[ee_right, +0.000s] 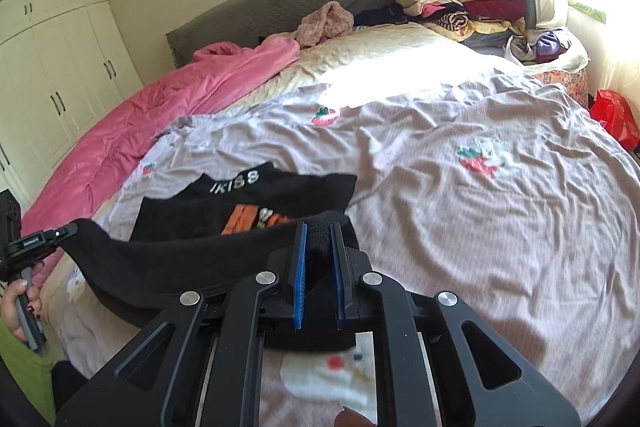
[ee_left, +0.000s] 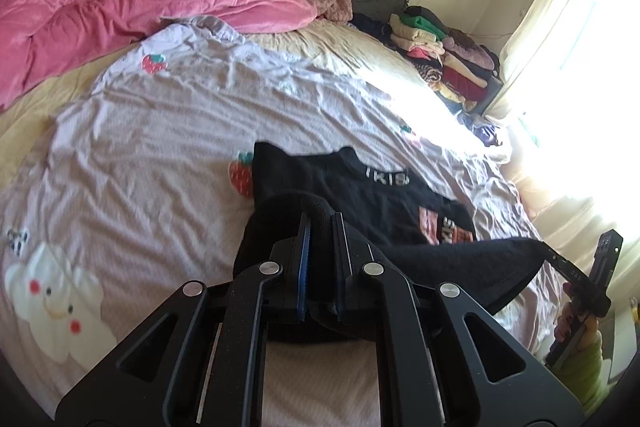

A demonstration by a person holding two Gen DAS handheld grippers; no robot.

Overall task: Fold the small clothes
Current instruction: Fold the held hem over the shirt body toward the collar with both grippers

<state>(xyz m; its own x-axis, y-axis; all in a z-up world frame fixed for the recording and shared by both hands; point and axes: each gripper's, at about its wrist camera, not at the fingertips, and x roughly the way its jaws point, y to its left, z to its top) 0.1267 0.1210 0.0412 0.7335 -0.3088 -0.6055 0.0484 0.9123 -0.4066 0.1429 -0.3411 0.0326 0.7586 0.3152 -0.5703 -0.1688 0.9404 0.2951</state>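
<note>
We hold the left gripper (ee_left: 320,223) and right gripper (ee_right: 318,231) low over the bed, each clenched on an edge of the black shirt (ee_left: 360,195), which lies at lower centre of both frames on the wrinkled lilac sheet (ee_left: 160,131). The shirt is soft knit, with an orange print and white letters reading "KISS".

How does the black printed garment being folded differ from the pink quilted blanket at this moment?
The black printed garment is small, with its near edge pinched and lifted by the left gripper and right gripper; the pink quilted blanket is large and untouched. The garment lies mostly flat and doubled; the blanket is bunched at the bedside. Both rest on the lilac strawberry-print sheet.
</note>
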